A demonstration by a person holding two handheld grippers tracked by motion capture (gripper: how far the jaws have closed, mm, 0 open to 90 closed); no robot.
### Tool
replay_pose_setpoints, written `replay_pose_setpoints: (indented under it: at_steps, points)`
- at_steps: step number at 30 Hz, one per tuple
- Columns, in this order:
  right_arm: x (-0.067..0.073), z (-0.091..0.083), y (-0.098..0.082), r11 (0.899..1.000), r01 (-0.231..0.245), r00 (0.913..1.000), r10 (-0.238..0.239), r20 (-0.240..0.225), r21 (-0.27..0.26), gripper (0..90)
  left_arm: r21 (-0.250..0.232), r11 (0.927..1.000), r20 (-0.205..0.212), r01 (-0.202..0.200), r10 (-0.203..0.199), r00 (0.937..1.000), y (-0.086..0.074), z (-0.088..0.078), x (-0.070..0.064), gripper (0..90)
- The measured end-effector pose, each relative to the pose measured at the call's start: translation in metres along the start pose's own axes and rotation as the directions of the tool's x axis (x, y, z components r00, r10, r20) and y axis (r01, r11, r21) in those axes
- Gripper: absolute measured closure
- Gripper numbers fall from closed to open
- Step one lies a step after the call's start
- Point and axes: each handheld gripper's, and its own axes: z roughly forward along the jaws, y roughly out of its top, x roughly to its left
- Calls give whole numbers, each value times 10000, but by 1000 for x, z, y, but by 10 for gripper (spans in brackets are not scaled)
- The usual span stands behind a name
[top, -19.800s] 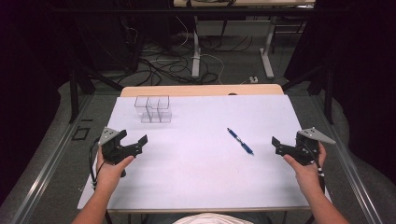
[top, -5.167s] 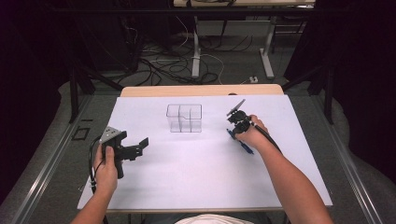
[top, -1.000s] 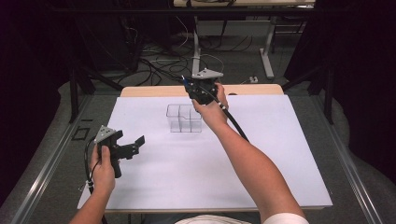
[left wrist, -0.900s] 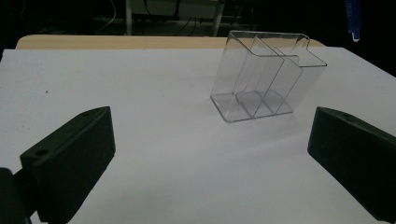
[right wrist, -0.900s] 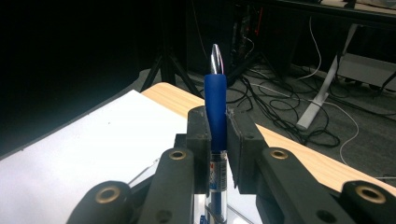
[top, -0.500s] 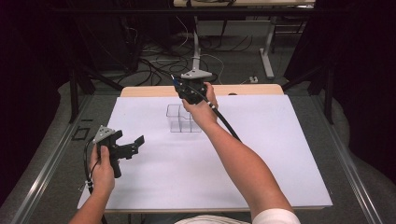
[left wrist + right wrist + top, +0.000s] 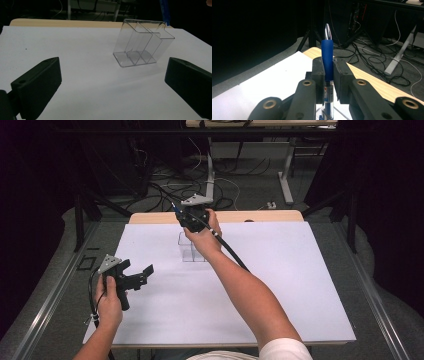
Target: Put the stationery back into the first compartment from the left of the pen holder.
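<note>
tangled cables (image 7: 165,180) lie on the grey floor (image 7: 250,190) beyond the white table (image 7: 300,285).

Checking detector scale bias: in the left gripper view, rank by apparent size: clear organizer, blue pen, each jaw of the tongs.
1. The two jaws, lower left and lower right: alike, inflated by nearness.
2. Clear organizer.
3. Blue pen, just a sliver at the top edge.
</note>
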Motion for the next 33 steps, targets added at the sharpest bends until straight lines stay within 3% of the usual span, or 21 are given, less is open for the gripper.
replay_pose_setpoints:
  at_steps: [6, 11, 23, 33]
  points:
    - [6, 7, 1, 10000, 87, 10000, -86, -44, 13, 803, -31, 10000, 2, 46, -46, 10000, 0, -1, 1, 6]
    - [10, 13, 0, 9994, 172, 9998, -175, -98, -302, 803, -44, 9999, -10, 101, -101, 9999, 0, -1, 2, 6]
    - [15, 15, -2, 9982, 318, 9992, -330, -237, -500, 803, -26, 9999, 4, 108, -108, 9999, -1, 0, 2, 6]
    - [16, 22, -7, 9987, 352, 9992, -358, -149, -356, 803, -15, 9999, 24, 103, -103, 9999, -1, 0, 2, 6]
